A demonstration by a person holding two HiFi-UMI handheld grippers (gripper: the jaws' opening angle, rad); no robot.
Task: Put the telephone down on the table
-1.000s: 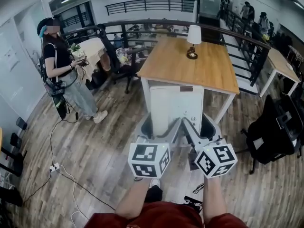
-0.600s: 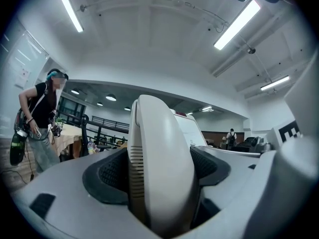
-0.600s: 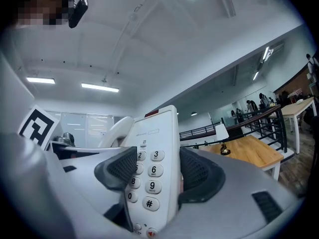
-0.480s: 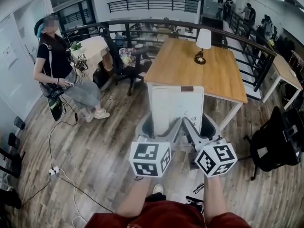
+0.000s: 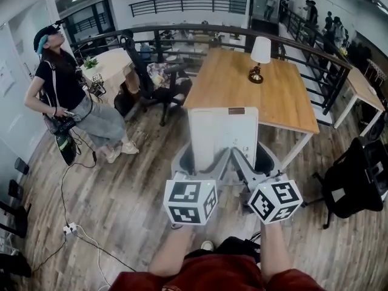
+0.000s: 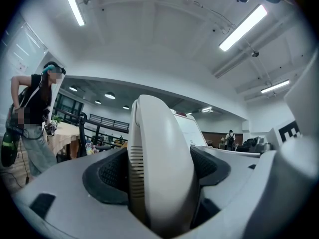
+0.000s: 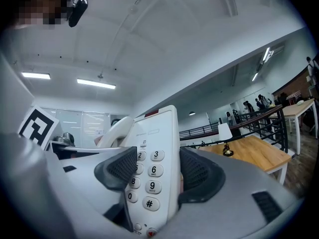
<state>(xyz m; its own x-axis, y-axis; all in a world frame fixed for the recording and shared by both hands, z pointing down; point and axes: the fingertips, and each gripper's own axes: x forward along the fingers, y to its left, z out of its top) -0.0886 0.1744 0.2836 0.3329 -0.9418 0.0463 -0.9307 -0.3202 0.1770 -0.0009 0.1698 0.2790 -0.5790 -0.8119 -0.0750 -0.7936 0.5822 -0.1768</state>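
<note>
left gripper (image 6: 158,171): jaws clamped on the handset (image 6: 159,143), one pad against each flank, no gap showing. right gripper (image 7: 158,176): jaws clamped across the keypad (image 7: 149,183) edge of the telephone (image 5: 223,135), with number keys showing between the pads. the telephone is carried in the air by both grippers, which hold its near end side by side, neither clearly closer to the table (image 5: 242,83). its long axis runs straight away from the person, and the far end reaches about the table's near edge. judgement: the table lies ahead of the jaws, so the set-down calls for a forward carry and then a lowering. the lamp (image 5: 260,56) stands at the table's far side, well apart from the landing area. only the head view shows the table relation. only the gripper views show the grip and which side carries handset or keys.
</note>
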